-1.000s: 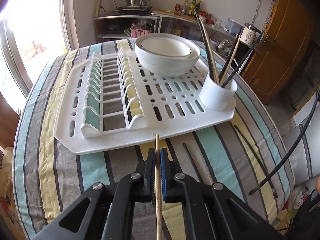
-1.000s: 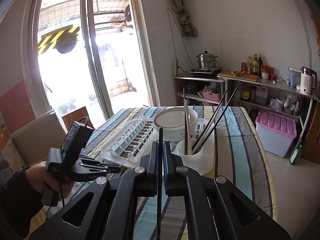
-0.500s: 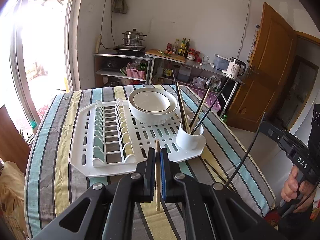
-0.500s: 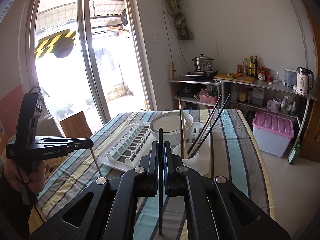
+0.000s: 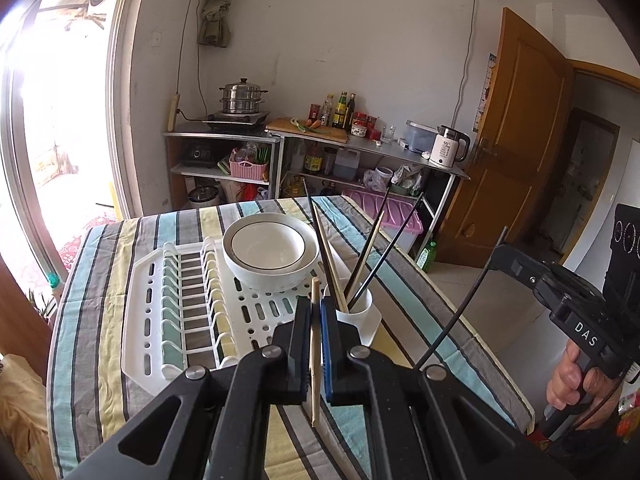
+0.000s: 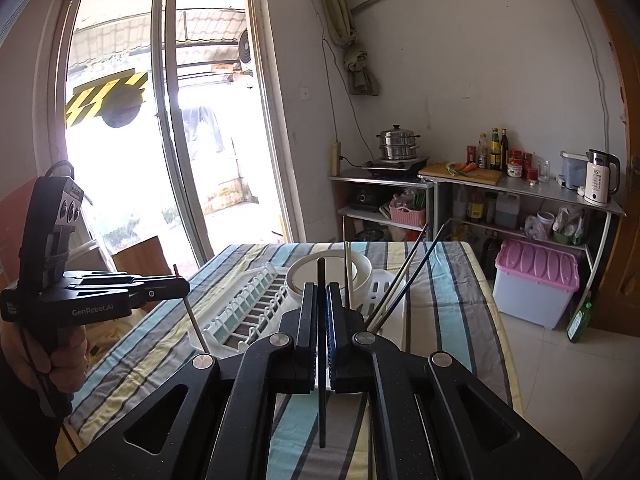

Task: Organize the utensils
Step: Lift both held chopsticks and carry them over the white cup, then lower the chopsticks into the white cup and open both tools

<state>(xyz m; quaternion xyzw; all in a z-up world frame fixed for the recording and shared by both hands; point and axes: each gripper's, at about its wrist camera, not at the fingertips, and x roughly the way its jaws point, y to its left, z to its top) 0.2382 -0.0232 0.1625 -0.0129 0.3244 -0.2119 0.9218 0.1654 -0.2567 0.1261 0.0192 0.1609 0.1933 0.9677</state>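
Pinching one chopstick per gripper, wooden chopstick (image 5: 315, 354) left, black chopstick (image 6: 321, 360) right, both raised clear of table, presumably bound for white holder cup (image 5: 357, 312).

Left gripper (image 5: 315, 308): matte black plastic, two angular arms with triangular cut-outs, round silver screw heads at the pivots. One finger pad black, the other blue. Seen from the right wrist camera, its side reads "GenRobot.AI" in pale letters; a black camera block with a grey face and round lenses sits on top, and a black cable loops above.

Right gripper (image 6: 321, 300): same black build, same silver screws, one blue ribbed pad. From the left wrist camera, white letters "DAS" on its body and a black lens block above.

Left hand (image 6: 64, 356): dark sleeve at the wrist.
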